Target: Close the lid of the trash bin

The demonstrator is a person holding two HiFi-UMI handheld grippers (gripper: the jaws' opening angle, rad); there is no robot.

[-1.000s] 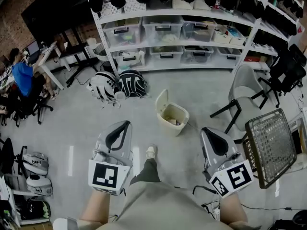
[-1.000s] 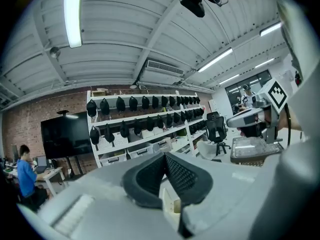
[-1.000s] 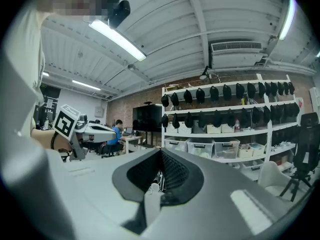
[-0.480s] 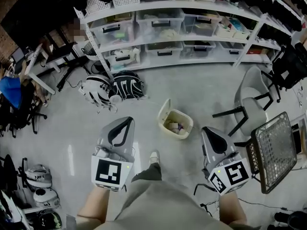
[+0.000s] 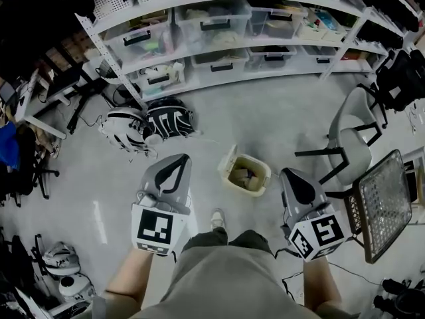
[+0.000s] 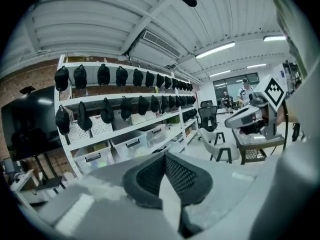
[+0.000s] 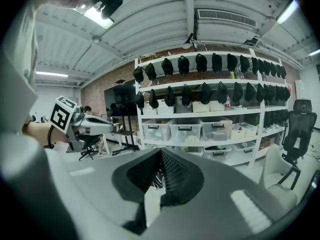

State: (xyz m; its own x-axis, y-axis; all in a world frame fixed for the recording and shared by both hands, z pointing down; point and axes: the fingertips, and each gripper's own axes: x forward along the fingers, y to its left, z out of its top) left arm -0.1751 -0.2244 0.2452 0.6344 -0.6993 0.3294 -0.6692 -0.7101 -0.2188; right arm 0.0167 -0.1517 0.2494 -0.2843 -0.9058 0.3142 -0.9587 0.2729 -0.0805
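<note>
Here the cream plastic trash bin stands on the grey floor, its lid tipped up. It sits between the left claw and right claw, which are both closed and empty.

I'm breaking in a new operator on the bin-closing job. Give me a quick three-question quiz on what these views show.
1. True or false: the lid of the trash bin is already down.
2. In the head view, where does the trash bin sit?
A. ahead, between the left hand-held gripper and the right hand-held gripper
B. left of the left hand-held gripper
C. right of the right hand-held gripper
3. Fill in: in each gripper view the jaws are ____, with nothing between them.

Key:
1. False, the lid stands open at the bin's left side.
2. A
3. shut
</note>
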